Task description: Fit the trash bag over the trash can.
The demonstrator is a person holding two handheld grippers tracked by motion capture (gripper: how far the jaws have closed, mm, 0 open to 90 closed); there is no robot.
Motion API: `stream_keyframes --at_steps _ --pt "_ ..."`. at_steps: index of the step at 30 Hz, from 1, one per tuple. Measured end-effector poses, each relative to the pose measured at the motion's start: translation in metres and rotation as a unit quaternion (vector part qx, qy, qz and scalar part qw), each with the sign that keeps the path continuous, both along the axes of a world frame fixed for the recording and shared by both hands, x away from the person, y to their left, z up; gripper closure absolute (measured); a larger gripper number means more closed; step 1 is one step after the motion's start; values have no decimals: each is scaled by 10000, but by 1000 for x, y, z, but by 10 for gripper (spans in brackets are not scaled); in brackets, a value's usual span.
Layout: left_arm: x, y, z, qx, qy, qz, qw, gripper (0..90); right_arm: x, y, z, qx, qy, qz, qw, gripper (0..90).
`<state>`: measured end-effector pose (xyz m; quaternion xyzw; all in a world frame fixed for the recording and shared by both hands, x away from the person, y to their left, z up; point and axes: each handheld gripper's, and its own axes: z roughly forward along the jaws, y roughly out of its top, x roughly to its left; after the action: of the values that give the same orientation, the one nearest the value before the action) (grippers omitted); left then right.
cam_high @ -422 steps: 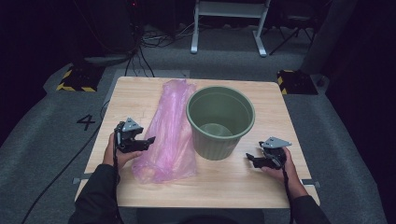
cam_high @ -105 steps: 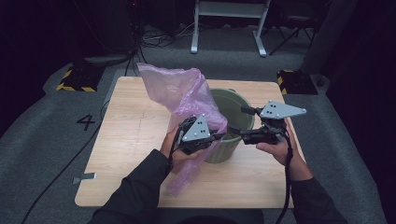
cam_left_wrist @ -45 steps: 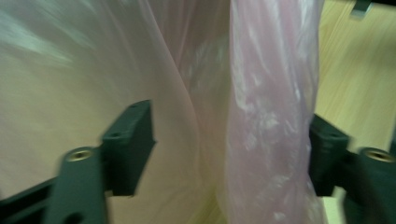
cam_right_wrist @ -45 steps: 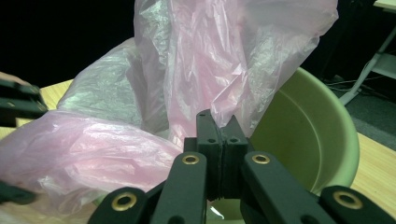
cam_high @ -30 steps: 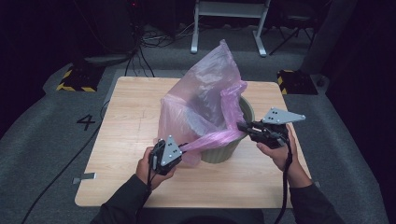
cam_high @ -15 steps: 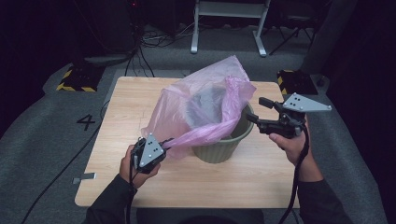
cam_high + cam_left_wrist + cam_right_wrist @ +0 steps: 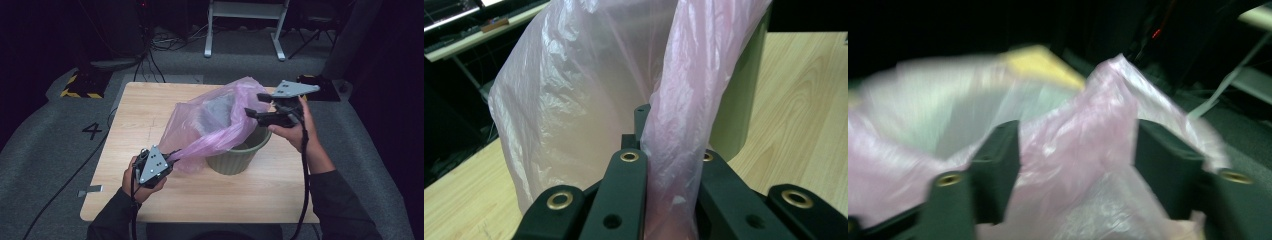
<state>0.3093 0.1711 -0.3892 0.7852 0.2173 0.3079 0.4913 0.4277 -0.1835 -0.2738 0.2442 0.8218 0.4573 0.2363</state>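
Left gripper view: pink plastic bag point(image 7: 674, 100), a gathered strand pinched tight between closed jaws of left gripper point(image 7: 669, 200); green bin point(image 7: 736, 100) beyond. Right gripper view: bag film between parted jaws of right gripper point(image 7: 1075, 165), which have just been closing; contact unclear. Since a second ago: bag mouth stretched wider over bin, left hand drawn outward, right raised.

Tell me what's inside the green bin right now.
Part of the pink plastic bag drapes over and into the green bin, with the left gripper clamping a stretched edge. The bin's floor is hidden behind the bag and the rim, so any contents can't be told.
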Motion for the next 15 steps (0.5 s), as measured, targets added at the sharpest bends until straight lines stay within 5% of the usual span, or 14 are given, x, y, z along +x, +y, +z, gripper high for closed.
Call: stream_keyframes --at_steps 4,5,10,15 --pt "-5 0 6 -78 -159 -55 9998 896 4 19 -17 -742 231 378 9963 686" --pt "-6 -1 8 -93 -205 -66 9997 896 6 24 -24 -913 402 596 9932 776" --pt "-13 -4 21 -252 -464 -144 9985 896 9 30 -32 -1190 666 760 9877 895" --pt "-13 -6 44 -482 -860 -78 9951 896 7 29 -38 -1345 952 1024 9810 900"
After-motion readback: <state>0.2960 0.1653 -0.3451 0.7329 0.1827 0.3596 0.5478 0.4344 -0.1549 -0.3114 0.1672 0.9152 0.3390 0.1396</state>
